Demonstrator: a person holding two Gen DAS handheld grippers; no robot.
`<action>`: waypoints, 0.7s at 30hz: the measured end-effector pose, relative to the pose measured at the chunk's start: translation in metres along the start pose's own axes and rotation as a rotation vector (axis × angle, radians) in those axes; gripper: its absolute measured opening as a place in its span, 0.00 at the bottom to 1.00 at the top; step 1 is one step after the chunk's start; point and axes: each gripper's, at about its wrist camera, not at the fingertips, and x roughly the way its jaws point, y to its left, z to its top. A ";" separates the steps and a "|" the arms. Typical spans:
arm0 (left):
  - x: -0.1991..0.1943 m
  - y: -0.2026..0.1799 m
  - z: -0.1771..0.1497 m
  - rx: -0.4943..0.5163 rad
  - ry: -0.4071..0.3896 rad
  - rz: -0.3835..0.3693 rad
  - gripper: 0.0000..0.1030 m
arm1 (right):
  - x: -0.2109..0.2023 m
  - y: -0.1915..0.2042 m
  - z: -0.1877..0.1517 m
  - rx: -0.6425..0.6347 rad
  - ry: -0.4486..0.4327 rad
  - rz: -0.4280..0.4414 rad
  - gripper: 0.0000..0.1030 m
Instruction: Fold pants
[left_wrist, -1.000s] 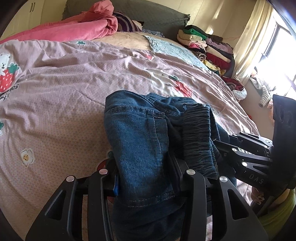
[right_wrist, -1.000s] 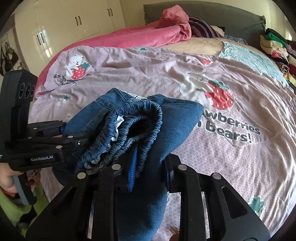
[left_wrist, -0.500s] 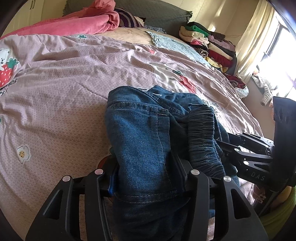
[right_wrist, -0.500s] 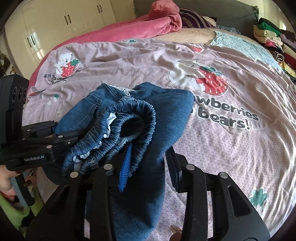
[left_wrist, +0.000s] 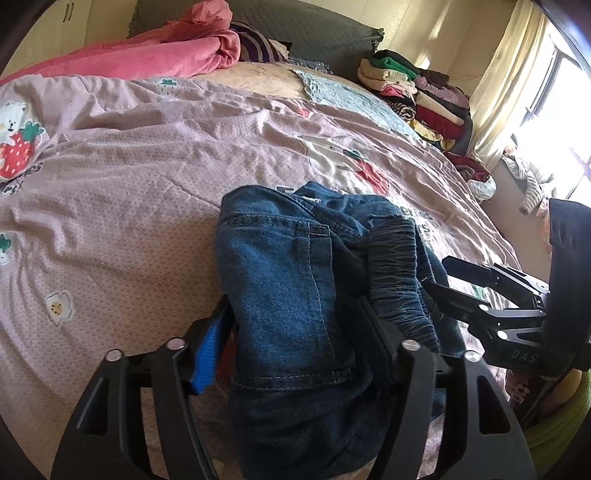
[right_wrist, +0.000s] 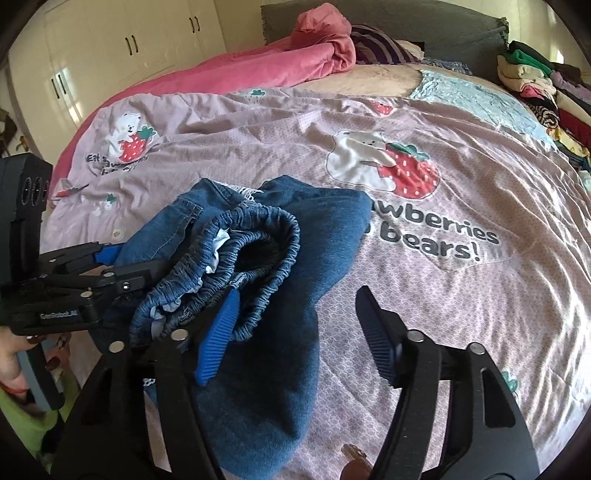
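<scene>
The blue denim pants (left_wrist: 291, 280) lie bunched and folded on the pink bedspread (left_wrist: 129, 192) near the bed's front edge, elastic waistband (right_wrist: 258, 236) on top. My left gripper (left_wrist: 295, 325) is open, its fingers standing apart on either side of the pants' near end. My right gripper (right_wrist: 299, 314) is open too; its left finger (right_wrist: 218, 332) rests by the waistband and its right finger (right_wrist: 380, 343) is over bare bedspread (right_wrist: 443, 295). Each gripper shows in the other's view: the right one (left_wrist: 480, 295), the left one (right_wrist: 81, 277).
A pink blanket (left_wrist: 155, 55) and striped cloth lie at the bed's head. A stack of folded clothes (left_wrist: 417, 92) sits at the far right corner. White wardrobe doors (right_wrist: 122, 44) stand to the left. A window with curtains (left_wrist: 517, 92) is on the right.
Both grippers have opened and let go of the pants, which now rest on the bedspread. The right gripper's fingers have spread widest.
</scene>
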 end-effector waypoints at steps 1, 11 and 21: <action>-0.001 0.000 0.000 -0.001 -0.002 0.000 0.67 | -0.001 0.000 0.000 0.002 -0.004 -0.002 0.63; -0.009 0.002 0.000 -0.005 -0.011 0.008 0.73 | -0.007 -0.001 0.002 0.010 -0.014 -0.018 0.76; -0.030 0.006 0.002 -0.026 -0.052 0.001 0.82 | -0.020 0.000 0.003 0.021 -0.039 -0.042 0.86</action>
